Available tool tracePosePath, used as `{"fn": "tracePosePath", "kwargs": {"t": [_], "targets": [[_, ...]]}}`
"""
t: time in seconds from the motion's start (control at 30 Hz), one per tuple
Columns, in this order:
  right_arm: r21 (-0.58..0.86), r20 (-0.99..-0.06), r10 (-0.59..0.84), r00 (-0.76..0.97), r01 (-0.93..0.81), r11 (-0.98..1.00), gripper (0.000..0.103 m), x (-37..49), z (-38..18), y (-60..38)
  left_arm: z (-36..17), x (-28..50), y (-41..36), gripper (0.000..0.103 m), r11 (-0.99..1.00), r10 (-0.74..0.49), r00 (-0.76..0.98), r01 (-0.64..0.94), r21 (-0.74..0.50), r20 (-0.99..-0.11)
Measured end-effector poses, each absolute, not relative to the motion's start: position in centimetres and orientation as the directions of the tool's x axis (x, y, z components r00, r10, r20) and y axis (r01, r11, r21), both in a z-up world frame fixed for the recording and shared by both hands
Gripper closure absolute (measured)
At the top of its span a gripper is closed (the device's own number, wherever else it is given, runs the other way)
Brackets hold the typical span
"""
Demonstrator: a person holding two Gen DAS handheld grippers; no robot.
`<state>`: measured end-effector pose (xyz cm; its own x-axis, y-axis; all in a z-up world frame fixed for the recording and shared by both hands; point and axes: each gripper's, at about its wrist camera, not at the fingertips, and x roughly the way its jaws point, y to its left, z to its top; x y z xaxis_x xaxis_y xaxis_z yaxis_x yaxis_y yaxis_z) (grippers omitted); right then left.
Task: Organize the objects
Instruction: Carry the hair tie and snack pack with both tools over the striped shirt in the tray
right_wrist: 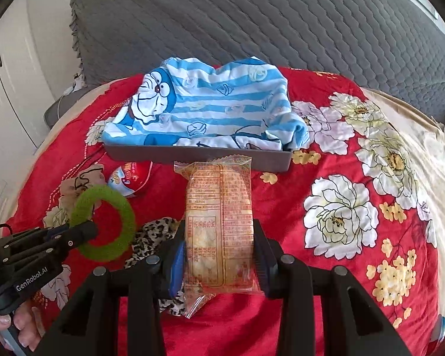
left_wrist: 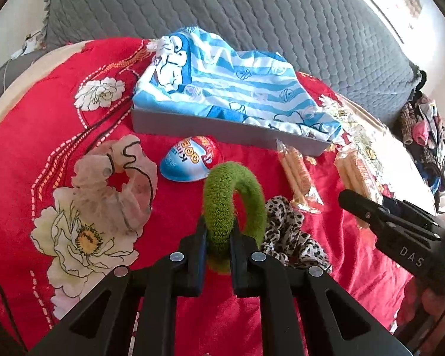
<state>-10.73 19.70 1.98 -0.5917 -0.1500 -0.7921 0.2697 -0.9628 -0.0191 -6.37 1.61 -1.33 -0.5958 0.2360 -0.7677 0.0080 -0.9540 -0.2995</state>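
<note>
My left gripper is shut on a green fuzzy hair tie and holds it above the red blanket; the tie also shows in the right wrist view. My right gripper is shut on a clear packet of biscuits, held up in front of the grey tray. The tray holds a blue striped cartoon garment. On the blanket lie a leopard scrunchie, a pink sheer scrunchie, an egg-shaped toy pack and another biscuit packet.
A red flowered blanket covers the bed, with a grey quilted cover behind it. A pile of clothes lies at the far right in the left wrist view. White cabinet doors stand at the left.
</note>
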Motion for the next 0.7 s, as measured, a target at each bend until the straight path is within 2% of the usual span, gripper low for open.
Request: {"fn": "tracePosePath", "kwargs": {"t": [0.7], "targets": [[-0.011,-0.758,-0.166,-0.630,0.268,-0.963,0.064,-8.4,6.2,18.3,4.0,-5.3,1.4,0.090,-0.956,0.226,-0.645,-0.004,-0.293,-0.729]]}}
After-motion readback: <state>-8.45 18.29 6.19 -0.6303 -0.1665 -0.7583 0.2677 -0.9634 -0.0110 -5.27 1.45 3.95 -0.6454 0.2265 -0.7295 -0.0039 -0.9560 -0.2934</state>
